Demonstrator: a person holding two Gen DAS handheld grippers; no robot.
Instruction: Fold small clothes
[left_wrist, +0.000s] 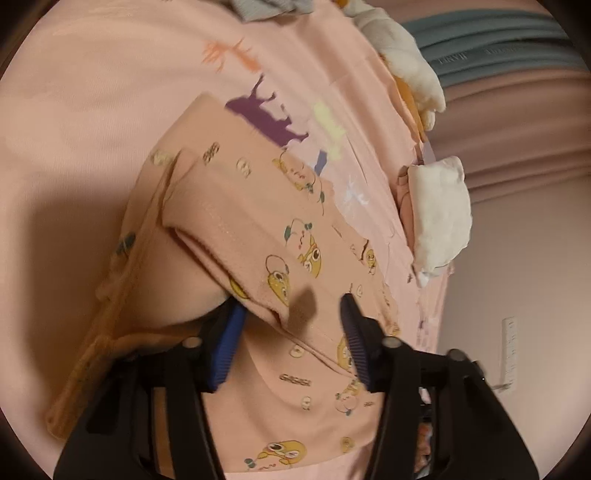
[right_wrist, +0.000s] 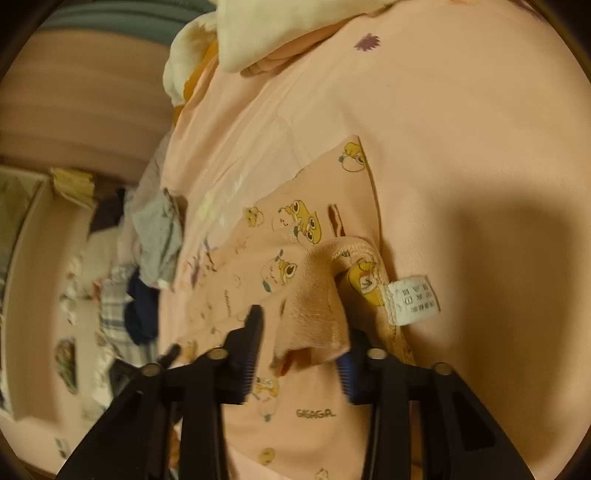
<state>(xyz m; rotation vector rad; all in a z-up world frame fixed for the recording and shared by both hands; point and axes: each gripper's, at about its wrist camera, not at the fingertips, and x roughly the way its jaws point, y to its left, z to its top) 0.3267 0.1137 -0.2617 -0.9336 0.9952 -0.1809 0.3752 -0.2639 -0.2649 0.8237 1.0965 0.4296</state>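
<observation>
Peach garment (right_wrist: 317, 413) printed "GAGAGA"; white care tag (right_wrist: 412, 299); left tongs (left_wrist: 291, 310), right tongs (right_wrist: 303, 325) both parted, gripping nothing.

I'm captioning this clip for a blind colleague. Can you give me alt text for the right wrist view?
A small peach garment printed with yellow cartoon figures lies on a pink bedsheet, its bunched hem and white care label between the open fingers of the right gripper. Other clothes are heaped at the sheet's left edge.

Left claw (left_wrist: 291, 306) and right claw (right_wrist: 301, 325): black moulded arms, ribbed blue finger pads (left_wrist: 225, 347), round silver-capped pivot pins (right_wrist: 376, 353).
</observation>
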